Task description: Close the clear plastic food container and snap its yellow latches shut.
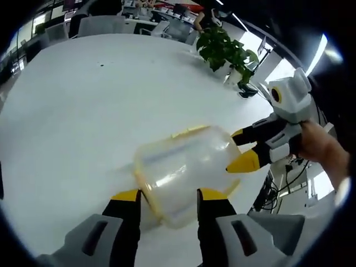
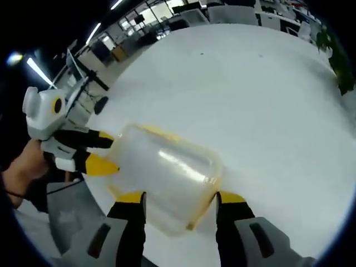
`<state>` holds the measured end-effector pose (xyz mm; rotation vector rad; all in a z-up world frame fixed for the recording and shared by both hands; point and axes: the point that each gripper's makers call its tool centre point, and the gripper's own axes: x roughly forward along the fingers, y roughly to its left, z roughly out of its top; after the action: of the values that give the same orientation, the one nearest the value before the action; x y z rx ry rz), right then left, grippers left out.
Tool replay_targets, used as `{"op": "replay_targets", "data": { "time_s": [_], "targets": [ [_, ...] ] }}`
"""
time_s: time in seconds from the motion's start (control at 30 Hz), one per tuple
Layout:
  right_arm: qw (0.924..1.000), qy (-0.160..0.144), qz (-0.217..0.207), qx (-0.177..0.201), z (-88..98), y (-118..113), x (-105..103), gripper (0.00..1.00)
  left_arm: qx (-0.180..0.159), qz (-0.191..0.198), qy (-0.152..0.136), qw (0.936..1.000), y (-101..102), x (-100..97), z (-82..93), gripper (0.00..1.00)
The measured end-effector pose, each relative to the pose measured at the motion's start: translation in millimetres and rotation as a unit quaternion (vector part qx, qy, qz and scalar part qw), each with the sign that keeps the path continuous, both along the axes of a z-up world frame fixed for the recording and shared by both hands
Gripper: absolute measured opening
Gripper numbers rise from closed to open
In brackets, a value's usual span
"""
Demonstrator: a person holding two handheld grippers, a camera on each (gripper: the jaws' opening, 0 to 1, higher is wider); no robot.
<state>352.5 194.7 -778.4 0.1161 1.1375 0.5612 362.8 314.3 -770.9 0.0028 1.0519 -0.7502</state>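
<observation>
Grippers are bracketing the load from two opposite sides. In the left gripper view, the left gripper (image 1: 169,201) is standing with its yellow-tipped jaws parted, the rim end of the clear container (image 1: 186,172) lying between them; whether the pads are pressing the wall cannot be told. In the right gripper view, the right gripper (image 2: 181,201) is holding its jaws wide, straddling the near end of the container (image 2: 164,181), contact again uncertain. Each tool is also appearing in the other's view: the right gripper (image 1: 245,150), carried by a hand (image 1: 317,146), is reaching the container's far side with one yellow tip at the wall.

The container is lying tipped on its side over the white table (image 1: 83,111), near the table's edge. A yellow rim band (image 1: 146,189) is running around its mouth; the latches cannot be made out separately.

Handling judgement: the body is appearing empty, thin-walled and glossy, so it is likely light, somewhat flexible and slippery under the pads. Taking hold at the stiffer yellow rim, not the mid-wall, is advisable, with moderate squeeze to avoid buckling or ejecting it.

A potted plant (image 1: 228,53) is standing well apart at the far table edge.
</observation>
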Motion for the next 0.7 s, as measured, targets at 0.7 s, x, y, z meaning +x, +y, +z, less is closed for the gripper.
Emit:
{"op": "replay_targets", "data": {
  "time_s": [0.7],
  "targets": [
    [0.9860,-0.041,0.137,-0.087,15.0,-8,2,0.43,0.060,-0.120,-0.067,0.9888,2,9.5,16.7,0.43]
  ]
}}
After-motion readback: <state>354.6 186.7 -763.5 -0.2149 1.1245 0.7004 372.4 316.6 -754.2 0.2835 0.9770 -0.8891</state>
